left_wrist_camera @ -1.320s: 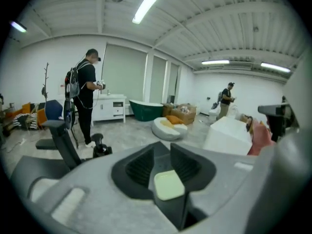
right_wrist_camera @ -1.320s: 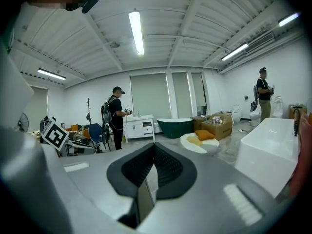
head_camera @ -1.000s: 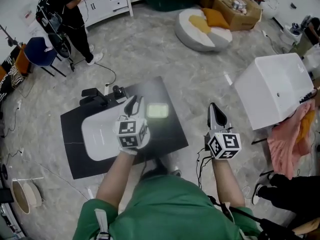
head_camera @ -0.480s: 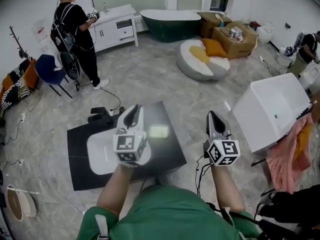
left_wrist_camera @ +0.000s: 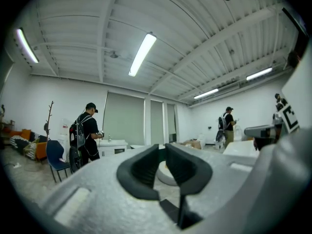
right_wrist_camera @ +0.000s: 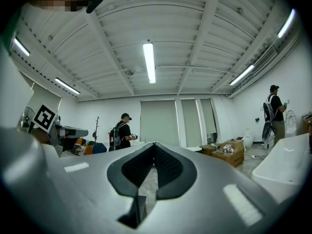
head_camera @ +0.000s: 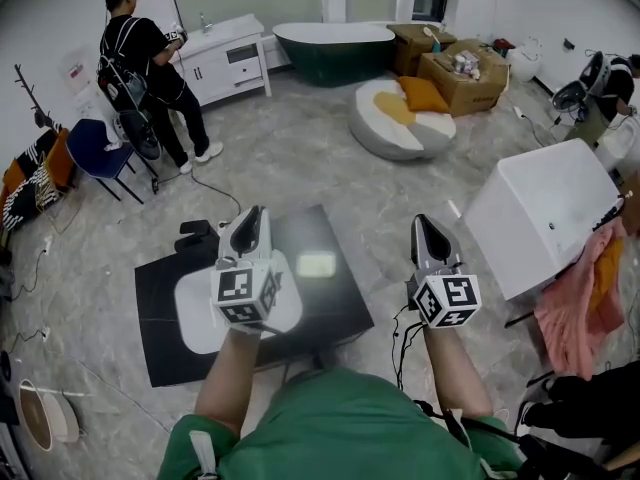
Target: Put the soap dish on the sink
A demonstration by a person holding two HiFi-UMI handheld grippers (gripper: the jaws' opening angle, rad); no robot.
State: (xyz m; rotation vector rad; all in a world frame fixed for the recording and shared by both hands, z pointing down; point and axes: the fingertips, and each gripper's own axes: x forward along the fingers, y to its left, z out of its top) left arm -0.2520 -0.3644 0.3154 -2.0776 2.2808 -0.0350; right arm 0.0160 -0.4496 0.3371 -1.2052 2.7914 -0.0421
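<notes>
The soap dish (head_camera: 316, 264), pale green and rectangular, lies on the black counter (head_camera: 335, 313) just right of the white sink basin (head_camera: 195, 318). My left gripper (head_camera: 246, 230) is held level above the basin, to the left of the dish and apart from it. Its jaws are closing, with a narrow gap left and nothing between the pads (left_wrist_camera: 141, 167). My right gripper (head_camera: 429, 234) hovers right of the counter over the floor, shut and empty. Both gripper views, with the left gripper (left_wrist_camera: 162, 148) and right gripper (right_wrist_camera: 154, 144), look across the room and show neither dish nor sink.
A person in black (head_camera: 145, 68) stands at a white vanity (head_camera: 228, 58) at the back left. A dark green bathtub (head_camera: 335, 43), a round cushion (head_camera: 400, 118), cardboard boxes (head_camera: 460, 68), a white tub (head_camera: 545, 213) and a blue chair (head_camera: 85, 143) surround the counter.
Both grippers have risen and now point level. The left jaws have narrowed from wide open to a thin gap. The soap dish has stayed on the counter.
</notes>
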